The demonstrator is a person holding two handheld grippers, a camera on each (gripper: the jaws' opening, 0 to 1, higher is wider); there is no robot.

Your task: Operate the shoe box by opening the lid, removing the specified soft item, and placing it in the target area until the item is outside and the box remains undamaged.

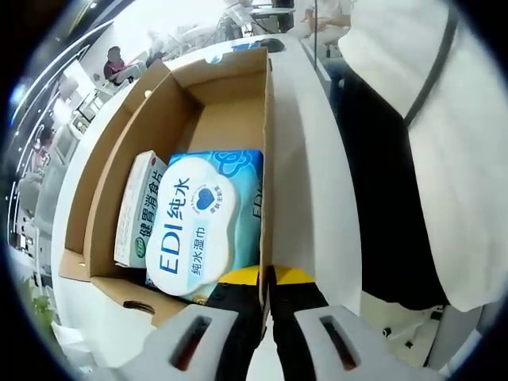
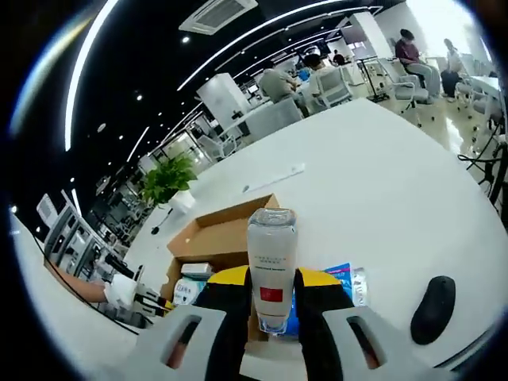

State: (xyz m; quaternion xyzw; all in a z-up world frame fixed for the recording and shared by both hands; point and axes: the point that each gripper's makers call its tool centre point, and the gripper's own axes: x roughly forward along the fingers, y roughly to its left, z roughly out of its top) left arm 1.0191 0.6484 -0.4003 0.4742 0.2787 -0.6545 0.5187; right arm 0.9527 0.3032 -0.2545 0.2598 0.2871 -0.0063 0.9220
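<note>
The open cardboard box [image 1: 226, 119] lies on a white table [image 1: 305, 159], flaps spread. Inside are a blue-and-white soft wet-wipes pack [image 1: 202, 222] and, beside it, a white-and-green carton [image 1: 139, 210]. My left gripper [image 1: 266, 278] sits at the box's near right corner, its yellow-and-black fingers [image 1: 302, 279] pinched on the thin side wall. In the right gripper view, my right gripper [image 2: 274, 282] is shut on a translucent bottle [image 2: 271, 242] with a red label, held upright above the box [image 2: 226, 234]. A blue corner of the wipes pack [image 2: 343, 274] peeks out beside the fingers.
A person in a white top [image 1: 429, 143] stands close against the table edge. A black mouse [image 2: 432, 308] lies on the table [image 2: 373, 182]. A potted plant [image 2: 168, 181] stands at the far edge, with chairs and seated people beyond.
</note>
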